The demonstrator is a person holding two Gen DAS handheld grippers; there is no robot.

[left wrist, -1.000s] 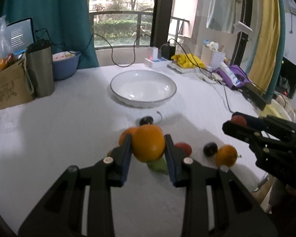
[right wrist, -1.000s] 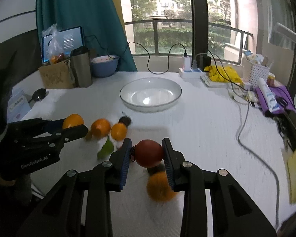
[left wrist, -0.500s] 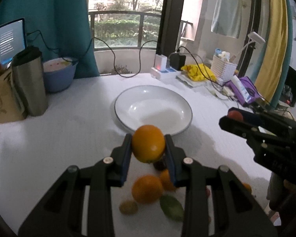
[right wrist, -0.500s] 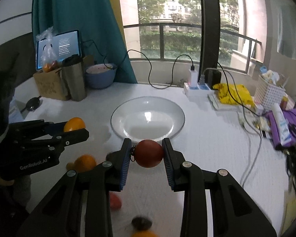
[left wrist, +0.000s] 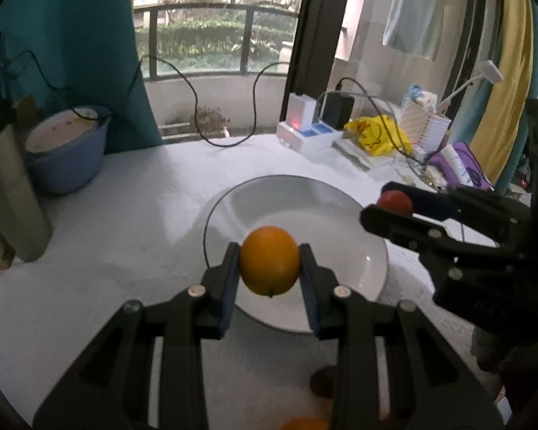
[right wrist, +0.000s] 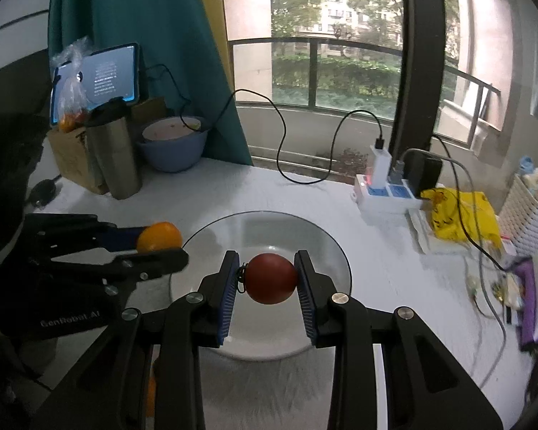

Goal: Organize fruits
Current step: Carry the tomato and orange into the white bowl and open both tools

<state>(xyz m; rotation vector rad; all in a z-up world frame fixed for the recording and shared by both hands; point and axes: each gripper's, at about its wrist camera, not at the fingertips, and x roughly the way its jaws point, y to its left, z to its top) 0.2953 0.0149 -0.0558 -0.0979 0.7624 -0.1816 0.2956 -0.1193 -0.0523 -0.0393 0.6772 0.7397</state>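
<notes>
Your left gripper (left wrist: 269,268) is clamped on the orange (left wrist: 269,265) and your right gripper (right wrist: 269,279) on the red fruit (right wrist: 271,278), both held in the air over the near half of the empty plate (right wrist: 326,236). Let go from up here and I'd expect the round fruits to bounce or roll over the shallow rim onto the worktop (left wrist: 132,215). The grippers are also near each other, so lowering both together could knock one fruit loose.

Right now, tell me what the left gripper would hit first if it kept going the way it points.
Most likely the white plate. The left gripper is shut on the orange and points down and forward at the plate's bare inside. Nothing shows between them, though depth is hard to judge through the fisheye.
</notes>
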